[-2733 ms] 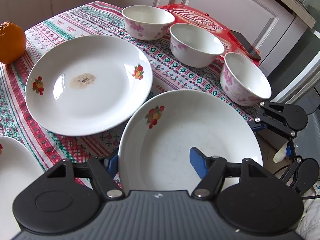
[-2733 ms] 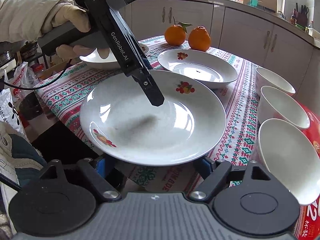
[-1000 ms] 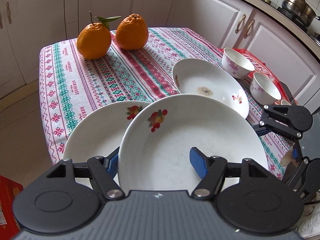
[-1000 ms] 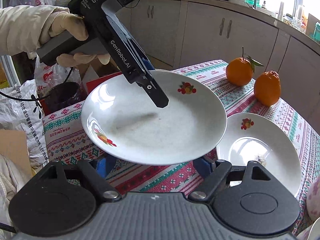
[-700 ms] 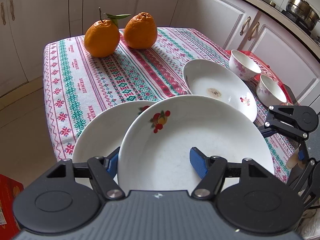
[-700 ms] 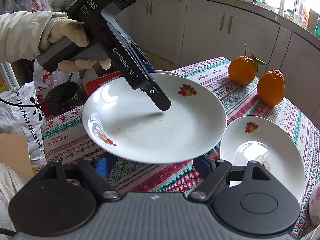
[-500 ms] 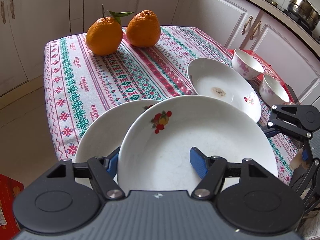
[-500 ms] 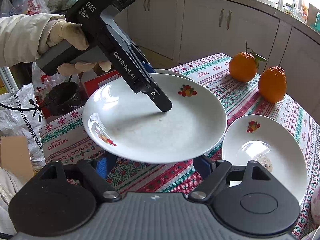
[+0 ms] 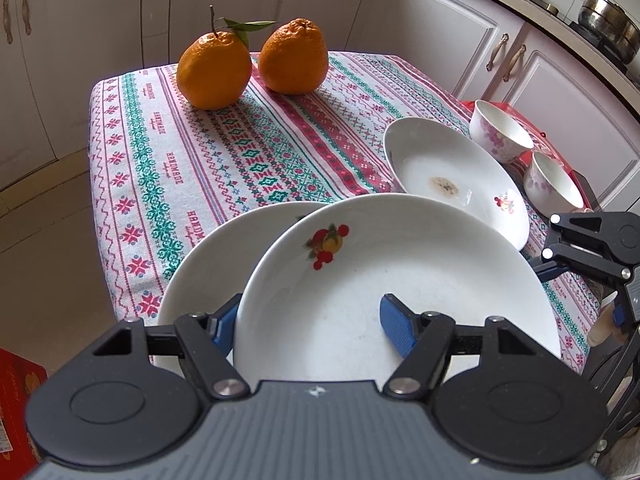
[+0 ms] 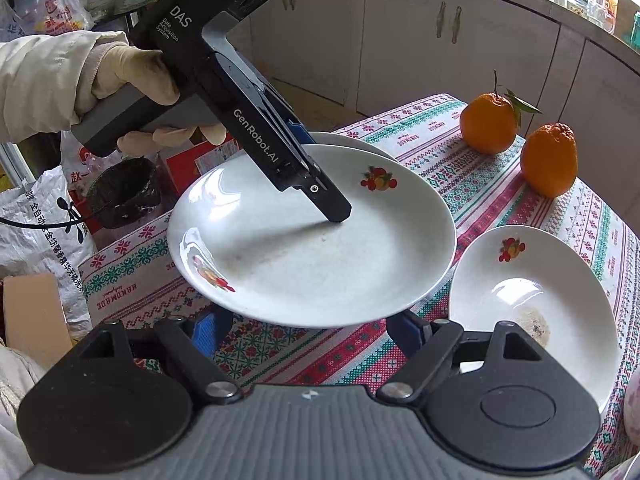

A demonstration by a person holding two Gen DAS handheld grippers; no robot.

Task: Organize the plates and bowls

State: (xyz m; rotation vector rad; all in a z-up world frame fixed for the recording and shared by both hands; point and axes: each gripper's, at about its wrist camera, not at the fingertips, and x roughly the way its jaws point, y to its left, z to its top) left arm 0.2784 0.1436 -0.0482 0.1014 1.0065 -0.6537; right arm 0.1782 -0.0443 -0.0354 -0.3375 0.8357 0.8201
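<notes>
Three plates (image 9: 400, 280), two bowls (image 9: 500, 132), two oranges (image 9: 214, 70); left hand-held gripper (image 9: 308, 320) gripping one plate.

The left black tongs with blue pads (image 9: 308, 322) are clamped on the near rim of a white plate with a fruit motif (image 9: 400, 280), one finger above it, one below. The handle is gripped by a cream-gloved left hand (image 10: 132, 92), the sleeved forearm reaching in from the left. The right black tongs (image 10: 308, 330) are spread wide beneath the plate's rim, holding nothing.
</notes>
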